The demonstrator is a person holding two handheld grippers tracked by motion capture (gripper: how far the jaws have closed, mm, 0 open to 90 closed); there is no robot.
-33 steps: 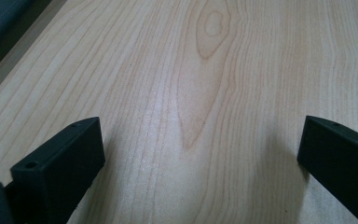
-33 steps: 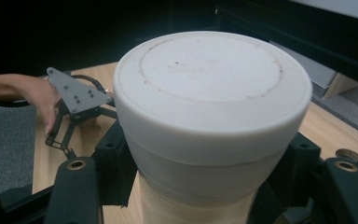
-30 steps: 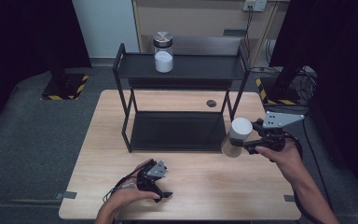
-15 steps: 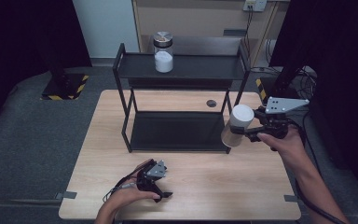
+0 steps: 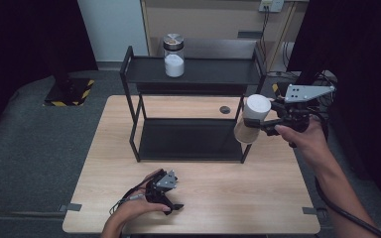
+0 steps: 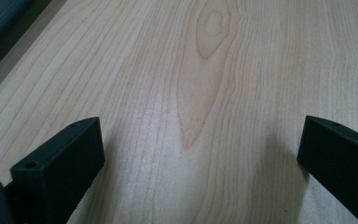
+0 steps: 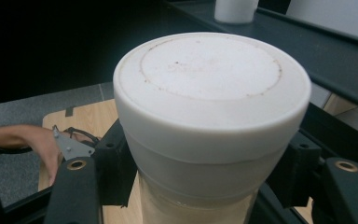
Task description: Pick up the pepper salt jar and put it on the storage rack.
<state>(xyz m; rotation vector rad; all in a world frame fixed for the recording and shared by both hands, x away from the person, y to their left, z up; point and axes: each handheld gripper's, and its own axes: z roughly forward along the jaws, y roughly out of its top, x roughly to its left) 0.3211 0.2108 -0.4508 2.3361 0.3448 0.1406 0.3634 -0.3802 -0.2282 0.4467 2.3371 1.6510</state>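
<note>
Wooden table (image 5: 278, 198) carried the left tool (image 5: 164, 191) at 6 o'clock, its jaws wide open with nothing between them. At 3 o'clock, the right tool (image 5: 258, 124) gripped a white-lidded jar (image 5: 252, 119) in the air, beside the black shelf (image 5: 193, 72).

We note a white-lidded beige jar (image 5: 252, 125) beside the black shelf rack (image 5: 193, 72). Beneath the rack, the table (image 5: 129, 163) shows pale wood grain.
</note>
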